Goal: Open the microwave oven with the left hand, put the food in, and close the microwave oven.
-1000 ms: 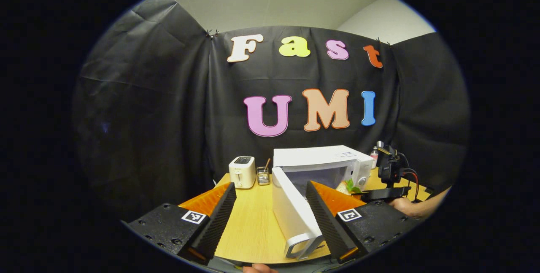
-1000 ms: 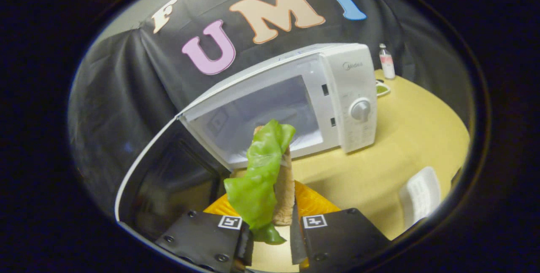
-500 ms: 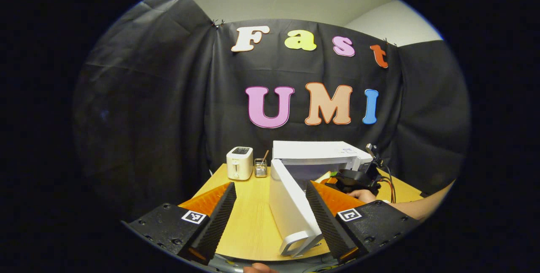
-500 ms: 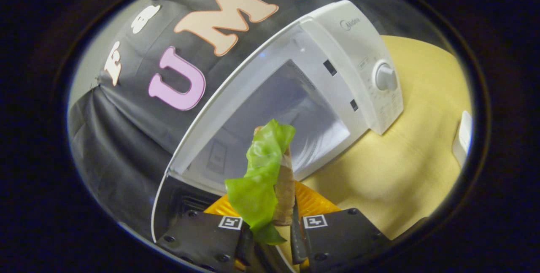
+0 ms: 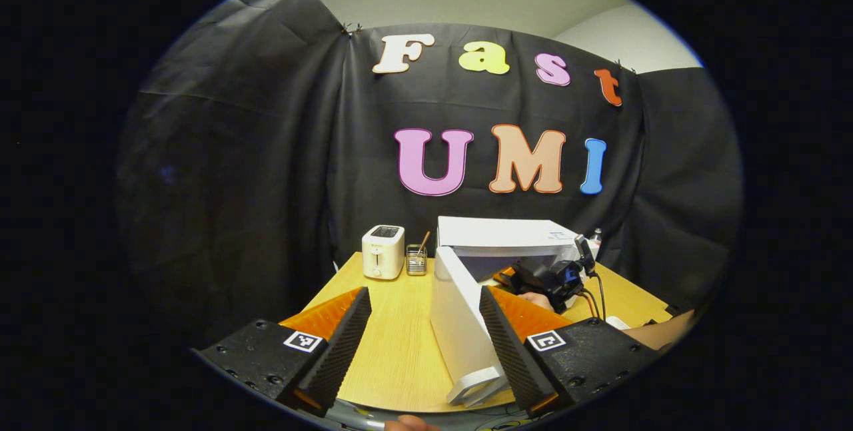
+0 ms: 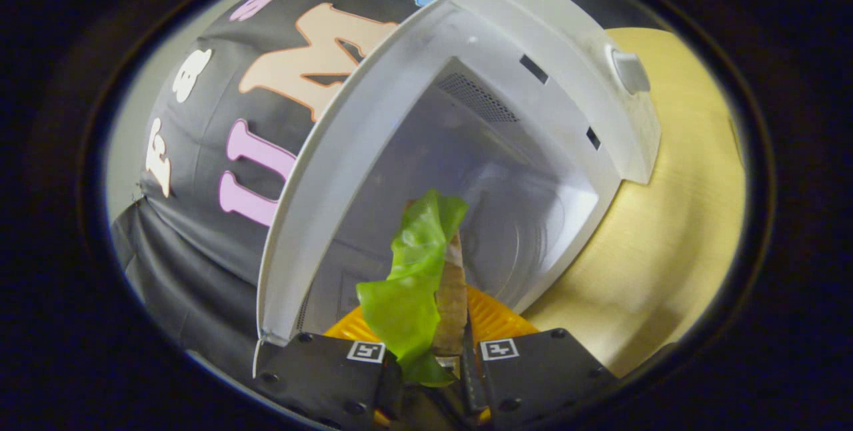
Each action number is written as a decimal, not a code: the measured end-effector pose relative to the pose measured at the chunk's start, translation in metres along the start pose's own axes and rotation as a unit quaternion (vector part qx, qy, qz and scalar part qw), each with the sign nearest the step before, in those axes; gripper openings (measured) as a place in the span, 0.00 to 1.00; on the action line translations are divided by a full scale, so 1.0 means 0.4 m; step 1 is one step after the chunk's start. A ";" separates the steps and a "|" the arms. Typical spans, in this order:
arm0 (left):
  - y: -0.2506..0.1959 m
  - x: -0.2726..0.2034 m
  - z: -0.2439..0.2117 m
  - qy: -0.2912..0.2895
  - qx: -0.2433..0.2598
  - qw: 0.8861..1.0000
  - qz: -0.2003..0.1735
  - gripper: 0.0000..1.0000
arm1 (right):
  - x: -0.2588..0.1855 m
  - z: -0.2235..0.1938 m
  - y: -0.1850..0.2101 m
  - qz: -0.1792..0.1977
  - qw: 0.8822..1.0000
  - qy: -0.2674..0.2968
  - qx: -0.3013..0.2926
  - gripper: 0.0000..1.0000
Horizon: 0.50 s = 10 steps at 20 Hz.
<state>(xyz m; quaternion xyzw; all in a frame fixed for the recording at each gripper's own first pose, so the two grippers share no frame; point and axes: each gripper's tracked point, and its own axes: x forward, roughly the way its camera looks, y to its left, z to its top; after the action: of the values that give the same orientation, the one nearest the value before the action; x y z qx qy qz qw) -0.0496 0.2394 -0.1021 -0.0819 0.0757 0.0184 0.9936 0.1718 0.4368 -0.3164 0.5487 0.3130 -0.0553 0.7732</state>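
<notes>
The microwave oven (image 5: 506,241) stands at the back of the wooden counter (image 5: 400,344), toward its right side, with its door (image 5: 460,324) swung wide open toward the front edge. In the left gripper view, the left hand-held gripper (image 5: 423,344) hovers over the counter's front edge with its fingers spread well apart and nothing between them; the door's handle end sits just beside its right finger. Farther off, the right hand-held gripper (image 5: 543,278), held by a hand (image 5: 533,299), is at the oven's open front. In the right gripper view, the right hand-held gripper (image 6: 433,378) is clamped on the food (image 6: 426,284), a slice of bread with a green lettuce leaf, held upright at the mouth of the cavity, the glass turntable (image 6: 513,244) just beyond it. A toaster (image 5: 382,252) and a small holder (image 5: 416,262) stand at the back left of the counter.
</notes>
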 end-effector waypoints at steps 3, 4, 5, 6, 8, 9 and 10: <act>0.004 0.003 0.006 -0.003 -0.002 1.000 0.002 0.96 | 0.033 -0.013 0.011 0.005 1.000 -0.008 0.023 0.37; 0.007 0.001 0.004 -0.003 -0.002 1.000 0.003 0.96 | 0.046 -0.017 0.012 0.006 1.000 -0.007 0.028 0.37; 0.009 0.001 -0.001 0.001 -0.003 1.000 0.002 0.96 | 0.059 -0.016 0.008 0.004 0.999 -0.009 0.030 0.37; 0.010 -0.001 -0.011 0.005 -0.004 1.000 0.002 0.94 | 0.070 -0.015 0.000 -0.001 0.999 -0.012 0.031 0.37; 0.019 -0.004 -0.018 0.010 -0.007 1.000 0.005 0.96 | 0.086 -0.010 -0.018 -0.012 0.999 -0.018 0.030 0.37; 0.025 -0.002 -0.022 0.012 -0.009 1.000 0.006 0.96 | 0.092 -0.011 -0.021 -0.014 0.999 -0.019 0.028 0.37; 0.028 0.001 -0.028 0.016 -0.012 1.000 0.009 0.96 | 0.096 -0.016 -0.025 -0.016 0.999 -0.018 0.027 0.37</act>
<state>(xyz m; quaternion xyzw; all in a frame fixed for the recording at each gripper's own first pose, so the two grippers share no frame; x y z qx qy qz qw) -0.0516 0.2485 -0.1147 -0.0931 0.0919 0.0265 0.9911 0.1954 0.4485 -0.3470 0.5634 0.3063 -0.0857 0.7625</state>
